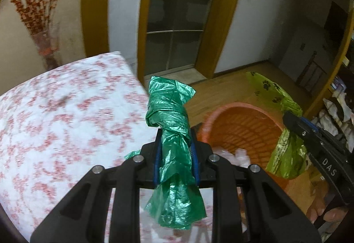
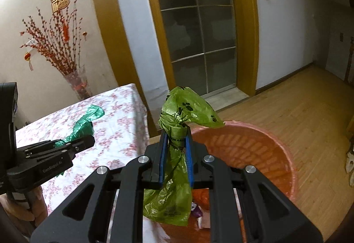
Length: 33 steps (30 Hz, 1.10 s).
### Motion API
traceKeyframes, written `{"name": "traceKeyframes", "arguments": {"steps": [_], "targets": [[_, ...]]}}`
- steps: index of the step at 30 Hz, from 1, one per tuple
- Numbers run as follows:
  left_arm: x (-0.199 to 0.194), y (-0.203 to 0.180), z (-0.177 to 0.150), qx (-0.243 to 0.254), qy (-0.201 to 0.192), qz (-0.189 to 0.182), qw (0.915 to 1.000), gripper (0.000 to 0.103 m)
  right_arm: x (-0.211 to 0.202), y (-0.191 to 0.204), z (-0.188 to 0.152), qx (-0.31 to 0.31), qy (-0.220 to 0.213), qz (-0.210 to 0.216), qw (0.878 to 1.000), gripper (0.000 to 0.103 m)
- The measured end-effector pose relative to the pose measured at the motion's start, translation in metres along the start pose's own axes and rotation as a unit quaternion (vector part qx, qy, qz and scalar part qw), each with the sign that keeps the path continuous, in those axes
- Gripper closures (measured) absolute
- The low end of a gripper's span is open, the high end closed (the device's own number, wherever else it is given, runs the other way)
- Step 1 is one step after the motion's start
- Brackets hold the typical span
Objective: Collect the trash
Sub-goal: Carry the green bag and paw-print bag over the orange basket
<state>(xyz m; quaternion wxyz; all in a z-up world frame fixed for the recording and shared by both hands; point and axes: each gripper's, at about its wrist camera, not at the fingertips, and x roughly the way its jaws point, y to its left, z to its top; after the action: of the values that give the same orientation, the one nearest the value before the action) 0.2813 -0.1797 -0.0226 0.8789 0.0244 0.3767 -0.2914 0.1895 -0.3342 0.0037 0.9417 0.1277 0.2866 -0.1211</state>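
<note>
My left gripper [image 1: 176, 145] is shut on a knotted dark green plastic bag [image 1: 170, 114], held above the table edge beside the orange basket [image 1: 239, 125]. My right gripper [image 2: 177, 143] is shut on a light green bag with black paw prints [image 2: 188, 107], held over the near rim of the orange basket [image 2: 276, 147]. In the left wrist view the right gripper [image 1: 296, 125] and its paw-print bag [image 1: 285, 154] hang over the basket's right side. In the right wrist view the left gripper [image 2: 86, 141] with the dark green bag [image 2: 86, 123] is over the table.
A table with a red-flowered white cloth [image 1: 66, 123] stands left of the basket. White and purple scraps [image 2: 199, 214] lie in the basket. A vase of red branches [image 2: 75, 83] stands at the wall. A glass door [image 2: 199, 32] and wooden floor [image 2: 298, 105] lie beyond.
</note>
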Motion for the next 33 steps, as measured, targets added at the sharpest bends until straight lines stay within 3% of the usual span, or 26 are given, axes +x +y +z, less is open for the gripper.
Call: {"name": "traceKeyframes", "arguments": {"steps": [9,33], "targets": [[0.017,-0.043,-0.001,0.020,0.009,-0.037,0.9991,0.080,-0.007,-0.028,-0.007,0.013,0.000,-0.024,1.000,0.088],[0.060,-0.111,-0.006,0.069,0.044,-0.062,0.9947,0.079,-0.009,-0.069,-0.017,0.041,0.001,-0.050,0.998,0.088]]}}
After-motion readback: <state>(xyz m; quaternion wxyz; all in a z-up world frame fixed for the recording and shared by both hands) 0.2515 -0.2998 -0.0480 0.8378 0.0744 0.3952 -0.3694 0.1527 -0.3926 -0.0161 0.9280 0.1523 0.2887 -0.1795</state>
